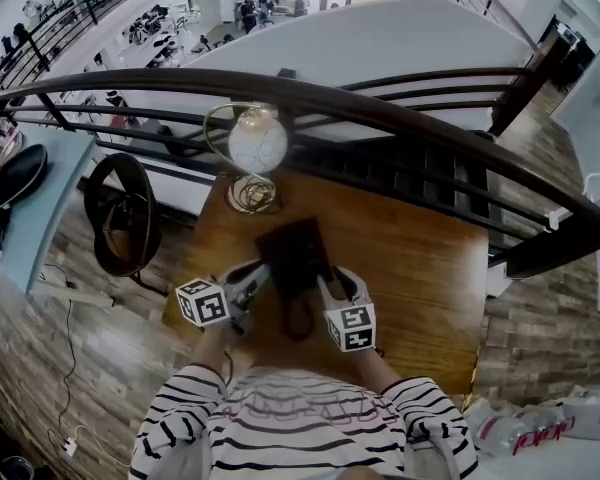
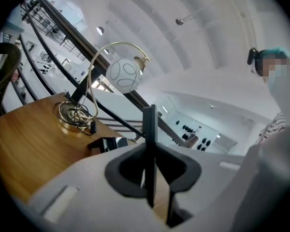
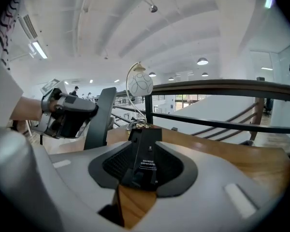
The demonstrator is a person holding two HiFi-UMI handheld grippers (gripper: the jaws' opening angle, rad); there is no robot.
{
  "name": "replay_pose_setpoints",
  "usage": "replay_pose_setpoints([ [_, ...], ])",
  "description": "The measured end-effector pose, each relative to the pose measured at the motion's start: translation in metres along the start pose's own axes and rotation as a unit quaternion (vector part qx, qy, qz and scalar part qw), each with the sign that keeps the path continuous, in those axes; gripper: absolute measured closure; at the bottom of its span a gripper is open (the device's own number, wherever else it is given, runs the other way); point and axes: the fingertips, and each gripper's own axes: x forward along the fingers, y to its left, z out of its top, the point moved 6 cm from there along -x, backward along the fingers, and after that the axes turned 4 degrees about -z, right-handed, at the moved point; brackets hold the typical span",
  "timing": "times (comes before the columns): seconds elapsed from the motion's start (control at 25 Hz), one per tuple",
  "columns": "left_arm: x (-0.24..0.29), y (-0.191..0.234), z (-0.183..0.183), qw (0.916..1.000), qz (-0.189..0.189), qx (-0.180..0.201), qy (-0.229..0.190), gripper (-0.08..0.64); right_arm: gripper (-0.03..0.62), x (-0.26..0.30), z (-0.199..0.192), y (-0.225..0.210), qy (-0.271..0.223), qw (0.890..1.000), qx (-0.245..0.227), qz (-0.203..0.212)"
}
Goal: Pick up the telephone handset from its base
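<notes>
Seen from above, a black telephone sits between your two grippers over a wooden surface. A globe lamp stands on the surface just beyond the telephone. A dark cord loop hangs at the telephone's near end.

Your left gripper is pinched on a thin dark slab, which stands upright and shows edge-on between the jaws. Your right gripper is closed on a black labelled piece, with wood visible beneath it. It cannot be told which of these two parts is the handset.
</notes>
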Motion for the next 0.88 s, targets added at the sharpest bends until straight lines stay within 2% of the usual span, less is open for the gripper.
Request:
replay_pose_setpoints([
  [0.2, -0.018, -0.023, -0.013, 0.9996, 0.014, 0.006, -0.024, 0.502, 0.467, -0.033, 0.015, 0.007, -0.035, 0.999, 0.004, 0.021],
  [0.44, -0.038, -0.05, -0.032, 0.9978, 0.035, 0.014, -0.055, 0.502, 0.536, -0.07, 0.025, 0.016, -0.069, 0.997, 0.002, 0.038],
  [0.68, -0.054, -0.081, -0.058, 0.9964, 0.045, 0.021, -0.069, 0.502, 0.591, -0.107, 0.027, 0.02, -0.093, 0.994, 0.0, 0.05],
  [0.88, -0.067, -0.098, -0.077, 0.9953, 0.052, 0.021, -0.079, 0.502, 0.591, -0.128, 0.025, 0.028, -0.104, 0.993, 0.0, 0.059],
])
